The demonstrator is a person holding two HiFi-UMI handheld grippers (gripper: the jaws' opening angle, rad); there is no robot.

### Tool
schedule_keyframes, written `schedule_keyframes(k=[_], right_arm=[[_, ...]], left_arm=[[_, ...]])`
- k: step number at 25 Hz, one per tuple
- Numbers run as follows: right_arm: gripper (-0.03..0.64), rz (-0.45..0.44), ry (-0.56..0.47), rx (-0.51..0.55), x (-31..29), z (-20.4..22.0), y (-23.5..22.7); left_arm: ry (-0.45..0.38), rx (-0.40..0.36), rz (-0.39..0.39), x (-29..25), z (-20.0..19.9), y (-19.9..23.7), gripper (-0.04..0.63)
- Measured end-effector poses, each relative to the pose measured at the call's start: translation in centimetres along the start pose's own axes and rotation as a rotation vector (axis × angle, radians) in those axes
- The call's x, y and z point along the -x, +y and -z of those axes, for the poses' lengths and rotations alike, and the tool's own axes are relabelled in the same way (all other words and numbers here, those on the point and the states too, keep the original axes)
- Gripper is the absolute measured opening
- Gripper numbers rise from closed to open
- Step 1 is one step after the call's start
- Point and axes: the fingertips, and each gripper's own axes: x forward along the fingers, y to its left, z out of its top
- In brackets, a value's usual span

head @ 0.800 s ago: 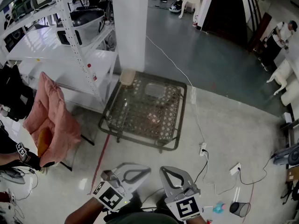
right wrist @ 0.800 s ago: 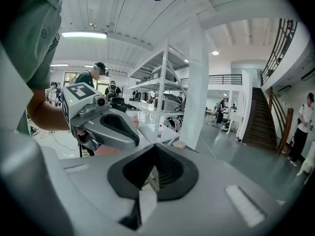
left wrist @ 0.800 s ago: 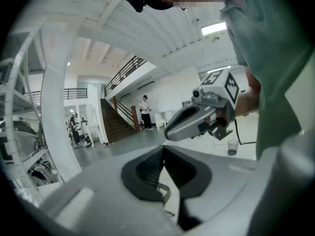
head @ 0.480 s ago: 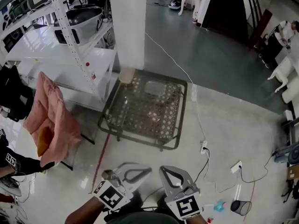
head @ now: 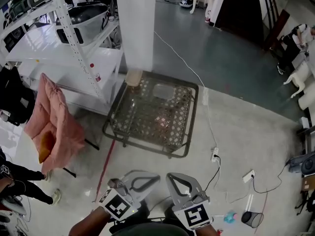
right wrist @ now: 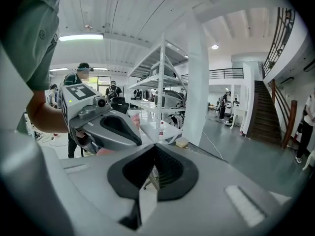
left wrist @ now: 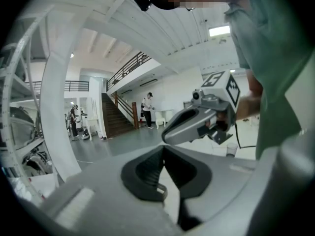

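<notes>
- Left gripper point(head: 153, 177) and right gripper point(head: 171, 177) are held side by side close to the person's body, at the near edge of the head view, with their tips pointing forward and leaning toward each other.
- Each gripper's own view shows its dark ribbed pads brought together at the tip with nothing between them, so both are closed on air.
- From the left gripper view, the right gripper point(left wrist: 197, 124) hangs just beside it at about the same height. Neither touches the other or anything else.
- The nearest thing is a low table point(head: 142, 118) with a lattice top, standing on the floor ahead and well apart from both grippers.
- A clear tray point(head: 164, 91) lies toward the table's far edge, and a tan block point(head: 134, 77) sits at its far left corner, against the white pillar point(head: 137, 23).
- Left of the table, a pink cloth point(head: 54, 127) is draped over a chair in front of the shelf rack point(head: 74, 58).
- A power strip point(head: 214, 156) and its cables lie on the floor to the right.
- Since a moment ago the grippers have hardly shifted and their pads have stayed together.
- The head view has crept slightly toward the table.
- The bystander point(head: 22, 188) at the left edge has stepped to a new spot.
- Judged from this, no handling is under way: nothing is gripped, and the table and its things lie untouched.
</notes>
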Motion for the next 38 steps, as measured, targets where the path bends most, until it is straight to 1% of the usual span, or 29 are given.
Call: schedule_keyframes(k=[5, 12, 19, 23, 27, 30, 32, 34, 36, 38], right_arm=[[0.006, -0.002, -0.011, 0.007, -0.1, -0.4, -0.3], [0.006, 0.061, -0.034, 0.028, 0.2, -1.7, -0.8], [0.006, 0.135, -0.046, 0.053, 0.4, -3.5, 0.2], [0.006, 0.158, -0.058, 0.076, 1.0, -4.5, 0.7], [0.006, 0.14, -0.057, 0.08, 1.1, -4.2, 0.7], [0.006, 0.121, -0.052, 0.076, 1.1, -3.5, -0.5], [0.006, 0.107, -0.057, 0.08, 1.6, -3.1, -1.8], [0.006, 0.096, -0.063, 0.078, 2.1, -2.8, -3.2], [0.006, 0.068, -0.071, 0.078, 2.3, -2.5, -4.3], [0.006, 0.033, -0.071, 0.088, 2.7, -2.1, -5.1]], left_arm=[[-0.007, 0.003, -0.009, -0.1, -0.3, 0.6, 0.003], [-0.037, -0.016, -0.008, 0.8, -1.2, 1.3, 0.003], [-0.071, -0.048, -0.007, 3.5, -2.1, 1.7, 0.003], [-0.083, -0.07, -0.009, 4.3, -2.6, 1.5, 0.003], [-0.08, -0.083, -0.034, 4.1, -2.7, 1.9, 0.003], [-0.065, -0.081, -0.069, 3.2, -2.8, 2.5, 0.003], [-0.059, -0.067, -0.088, 2.2, -3.1, 2.3, 0.003], [-0.042, -0.071, -0.097, 0.8, -3.3, 2.3, 0.003], [-0.018, -0.079, -0.109, -0.7, -3.5, 2.6, 0.003], [-0.017, -0.077, -0.131, -2.0, -4.2, 2.7, 0.003]])
